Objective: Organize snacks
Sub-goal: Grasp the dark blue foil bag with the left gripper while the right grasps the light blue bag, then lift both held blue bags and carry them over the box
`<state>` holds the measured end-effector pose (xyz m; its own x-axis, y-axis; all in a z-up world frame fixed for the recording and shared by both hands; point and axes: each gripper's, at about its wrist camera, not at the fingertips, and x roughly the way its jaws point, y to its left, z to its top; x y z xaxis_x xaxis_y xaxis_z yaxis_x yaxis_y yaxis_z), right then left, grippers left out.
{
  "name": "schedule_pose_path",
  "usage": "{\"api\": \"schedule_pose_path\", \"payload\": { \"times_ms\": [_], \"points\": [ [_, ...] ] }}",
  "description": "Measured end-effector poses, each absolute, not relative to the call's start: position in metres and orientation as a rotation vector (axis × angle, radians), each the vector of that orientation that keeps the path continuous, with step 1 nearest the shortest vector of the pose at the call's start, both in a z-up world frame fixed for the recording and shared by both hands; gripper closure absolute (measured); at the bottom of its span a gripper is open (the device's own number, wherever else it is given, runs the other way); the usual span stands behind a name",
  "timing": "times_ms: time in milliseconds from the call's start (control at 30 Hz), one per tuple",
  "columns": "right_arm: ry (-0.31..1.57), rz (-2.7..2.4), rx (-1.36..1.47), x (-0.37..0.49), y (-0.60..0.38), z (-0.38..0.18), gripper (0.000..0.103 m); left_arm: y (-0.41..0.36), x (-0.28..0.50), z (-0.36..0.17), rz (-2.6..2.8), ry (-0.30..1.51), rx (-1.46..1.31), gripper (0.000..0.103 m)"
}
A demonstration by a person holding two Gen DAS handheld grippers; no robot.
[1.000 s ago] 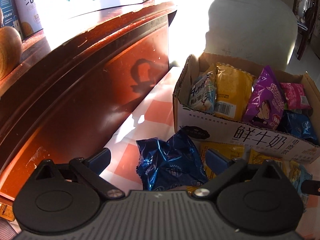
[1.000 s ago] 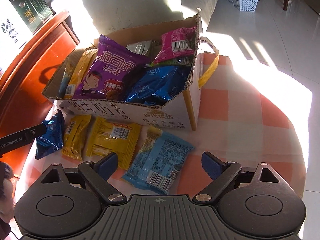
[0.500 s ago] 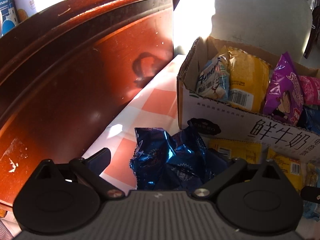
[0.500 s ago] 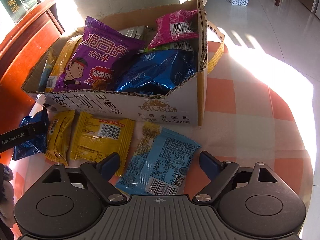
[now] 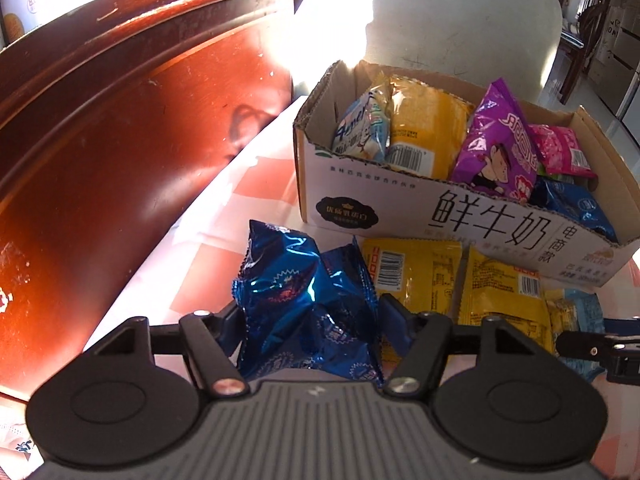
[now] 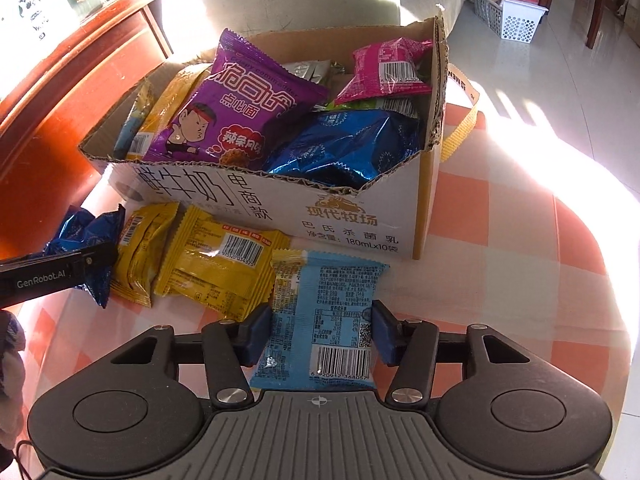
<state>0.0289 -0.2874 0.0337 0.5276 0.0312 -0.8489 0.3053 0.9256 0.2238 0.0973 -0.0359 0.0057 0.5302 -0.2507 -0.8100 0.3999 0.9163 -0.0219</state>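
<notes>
A cardboard box (image 6: 352, 216) on the checked tablecloth holds several snack packets, among them a purple one (image 6: 236, 116), a pink one (image 6: 384, 72) and a blue foil one (image 6: 348, 152). In front of it lie two yellow packets (image 6: 224, 268). My left gripper (image 5: 312, 320) is shut on a dark blue foil packet (image 5: 304, 304) at the box's left front corner. My right gripper (image 6: 320, 332) is shut on a light blue packet (image 6: 328, 320) lying before the box. The box also shows in the left wrist view (image 5: 460, 216).
A red-brown wooden cabinet (image 5: 120, 140) stands close along the left of the table. A pale round seat (image 5: 460, 20) stands behind the box. A white basket (image 6: 516, 20) sits on the floor at the far right. The tablecloth (image 6: 520, 260) extends to the right.
Both grippers moved forward and down and closed: the left on the dark blue foil packet, the right on the light blue packet. They were open a second ago.
</notes>
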Motion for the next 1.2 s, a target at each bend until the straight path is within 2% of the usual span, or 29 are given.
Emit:
{"api": "schedule_pose_path", "payload": {
  "times_ms": [433,1200],
  "points": [
    [1.017,0.020,0.374,0.017,-0.271,0.041,0.055,-0.029,0.054,0.023,-0.500,0.902,0.251,0.038],
    [0.824,0.031,0.327,0.012,-0.276,0.093,0.055,-0.058,0.042,0.065,-0.514,0.686,0.321,0.038]
  ]
}}
